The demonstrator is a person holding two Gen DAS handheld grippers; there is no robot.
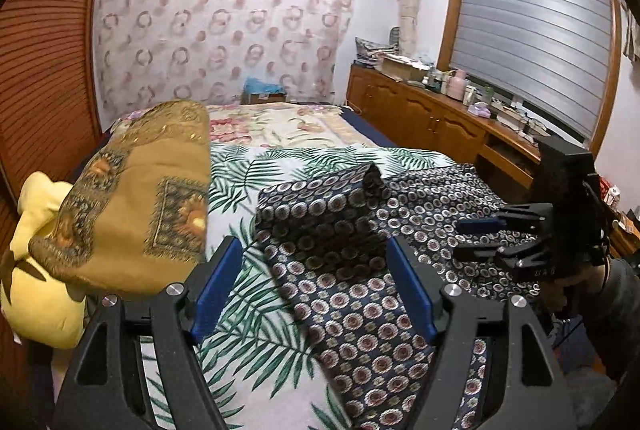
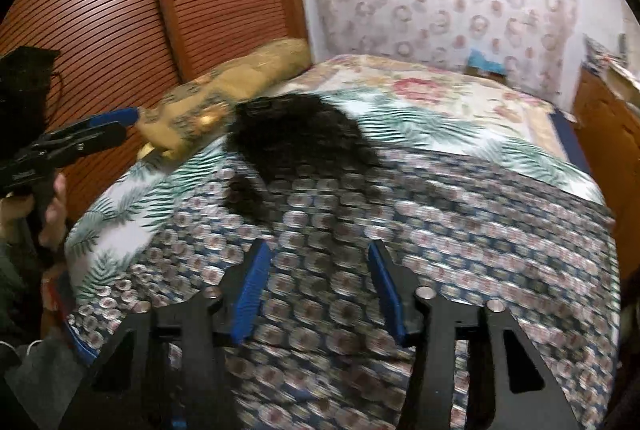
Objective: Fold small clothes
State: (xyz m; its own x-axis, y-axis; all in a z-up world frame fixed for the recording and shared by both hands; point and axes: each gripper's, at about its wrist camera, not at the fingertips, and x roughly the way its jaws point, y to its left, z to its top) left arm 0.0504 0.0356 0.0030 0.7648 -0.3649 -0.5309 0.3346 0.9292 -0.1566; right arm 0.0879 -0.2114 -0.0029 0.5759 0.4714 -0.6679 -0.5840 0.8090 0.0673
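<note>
Patterned garment (image 1: 360, 310) lies partly folded on the bed (image 1: 248, 189), apparently for another fold; left gripper (image 1: 314, 286) jaws wide, right gripper (image 2: 316, 286) jaws narrower, both empty above it.

Patterned garment (image 1: 372, 294) lying spread on the bed, partly folded.
Dark navy fabric with rows of small pink-and-white circle motifs; one section is lying doubled back over the middle, showing a raised fold edge (image 1: 374, 177). Right-wrist view is blurring it heavily (image 2: 360, 238).
</note>
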